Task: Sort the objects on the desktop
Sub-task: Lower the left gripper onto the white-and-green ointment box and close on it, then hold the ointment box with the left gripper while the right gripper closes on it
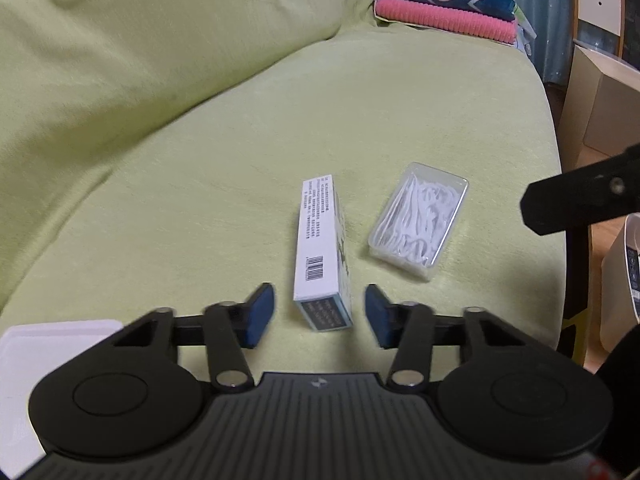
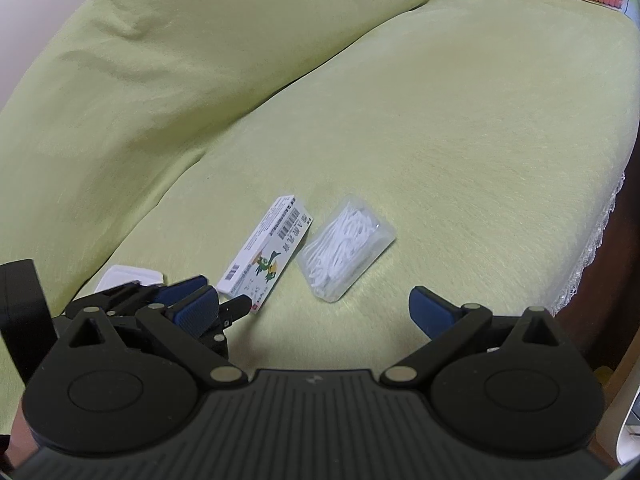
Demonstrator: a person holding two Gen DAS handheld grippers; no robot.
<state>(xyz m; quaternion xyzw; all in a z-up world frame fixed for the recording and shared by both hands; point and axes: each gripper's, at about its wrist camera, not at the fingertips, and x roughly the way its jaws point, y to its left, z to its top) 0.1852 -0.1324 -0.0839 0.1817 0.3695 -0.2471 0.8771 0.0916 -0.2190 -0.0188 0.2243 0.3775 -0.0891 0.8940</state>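
1. Now left gripper is spread wide, straddling the near end of the medicine box on the sofa seat.
2. Box's long axis points straight away.
3. Right gripper wide, empty, farther off.

Carton lies on the sofa seat, long axis running away from the left gripper, near end between its spread fingers. Box of floss picks just right of the carton, apart from it, angled. White lid on the seat, left of the left gripper. Folded towels stacked at the far end of the seat. Right gripper nearer than both boxes.
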